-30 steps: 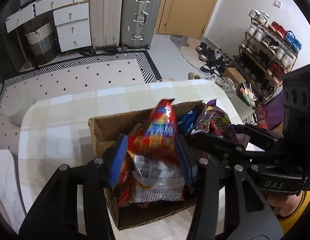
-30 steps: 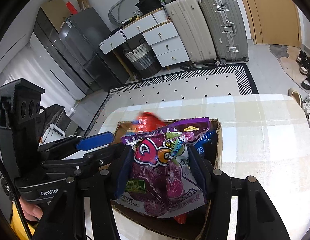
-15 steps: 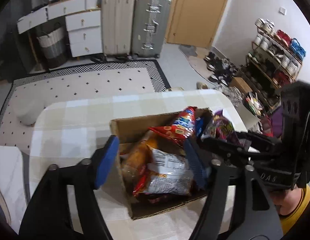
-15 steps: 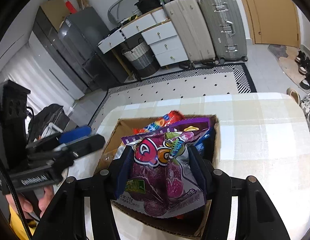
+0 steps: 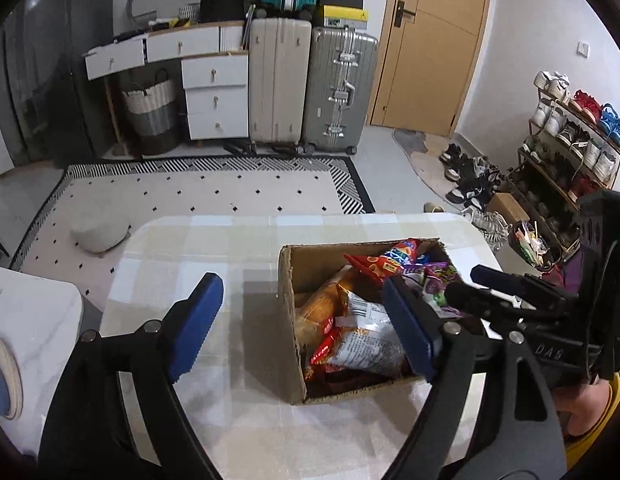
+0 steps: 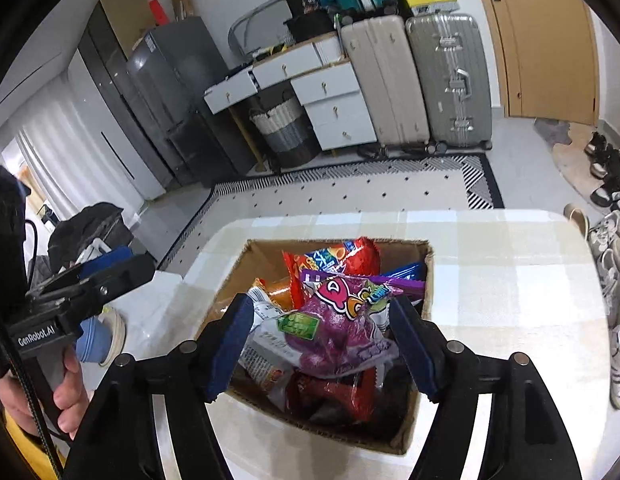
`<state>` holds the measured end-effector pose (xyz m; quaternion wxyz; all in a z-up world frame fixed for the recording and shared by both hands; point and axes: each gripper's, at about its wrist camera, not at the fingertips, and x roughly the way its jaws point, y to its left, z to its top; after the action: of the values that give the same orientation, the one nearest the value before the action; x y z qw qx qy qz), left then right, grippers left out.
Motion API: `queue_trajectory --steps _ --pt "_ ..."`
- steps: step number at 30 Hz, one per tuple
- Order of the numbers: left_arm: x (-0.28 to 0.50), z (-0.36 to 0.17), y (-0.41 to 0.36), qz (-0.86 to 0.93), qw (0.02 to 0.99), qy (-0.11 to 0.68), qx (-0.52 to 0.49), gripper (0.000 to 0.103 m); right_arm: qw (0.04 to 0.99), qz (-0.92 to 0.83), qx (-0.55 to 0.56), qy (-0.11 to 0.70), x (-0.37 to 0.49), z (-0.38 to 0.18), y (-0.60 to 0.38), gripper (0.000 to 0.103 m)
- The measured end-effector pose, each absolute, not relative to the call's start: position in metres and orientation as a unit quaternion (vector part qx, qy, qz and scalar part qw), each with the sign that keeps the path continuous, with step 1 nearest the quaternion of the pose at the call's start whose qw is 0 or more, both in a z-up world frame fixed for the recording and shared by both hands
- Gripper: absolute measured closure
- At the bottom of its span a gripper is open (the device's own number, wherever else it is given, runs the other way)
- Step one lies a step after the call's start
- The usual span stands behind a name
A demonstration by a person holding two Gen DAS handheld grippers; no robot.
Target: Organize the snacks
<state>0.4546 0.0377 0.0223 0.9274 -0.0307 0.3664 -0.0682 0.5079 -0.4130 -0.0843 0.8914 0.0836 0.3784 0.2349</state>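
A cardboard box (image 5: 287, 300) (image 6: 428, 276) full of snack bags stands on the checked table (image 5: 189, 248). A red bag (image 5: 384, 260) (image 6: 350, 258) leans at its far side, with a silver bag (image 5: 366, 336) in front. My left gripper (image 5: 303, 324) is up and to the left of the box, its jaws opening wide with only the box's left wall between them. A purple bag (image 6: 342, 332) lies on top of the pile. My right gripper (image 6: 322, 340) straddles it, jaws opening, and the pads look clear of the bag.
A white marble surface (image 5: 25, 312) and a slipper (image 5: 1, 376) lie left of the table. Bare cloth spreads left of the box and beyond it. A hand (image 6: 65, 392) holds the left gripper (image 6: 121, 264). Suitcases (image 5: 310, 88) and a shoe rack (image 5: 570, 140) stand beyond the rug.
My left gripper let go of the red bag, opened and drew back up and left; the bag now rests in the box. My right gripper's jaws parted from the purple bag.
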Motion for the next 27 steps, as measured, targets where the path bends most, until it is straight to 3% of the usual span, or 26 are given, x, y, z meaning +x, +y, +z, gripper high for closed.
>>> queue_trajectory --steps 5,10,12,15,20,27 --pt "0.413 0.044 0.038 -0.062 0.94 0.335 -0.021 0.02 0.908 0.242 0.087 0.332 0.473 -0.055 -0.421 0.031" --pt "0.357 0.064 0.034 -0.06 0.954 0.295 -0.014 0.015 0.927 0.256 0.065 0.265 0.413 -0.025 -0.42 0.023" --pt "0.328 0.073 0.035 -0.06 0.96 0.274 -0.012 0.0 0.935 0.261 0.055 0.235 0.385 -0.015 -0.419 0.018" --pt "0.289 0.087 0.035 -0.058 0.969 0.239 -0.016 0.001 0.947 0.26 0.042 0.184 0.339 -0.001 -0.419 0.008" --pt "0.214 0.105 0.035 -0.062 0.978 0.197 -0.014 0.001 0.96 0.252 0.032 0.114 0.266 0.018 -0.425 0.001" --pt "0.143 0.093 0.058 -0.009 0.991 0.135 -0.015 0.001 0.971 0.233 0.015 0.048 0.189 0.012 -0.438 0.001"
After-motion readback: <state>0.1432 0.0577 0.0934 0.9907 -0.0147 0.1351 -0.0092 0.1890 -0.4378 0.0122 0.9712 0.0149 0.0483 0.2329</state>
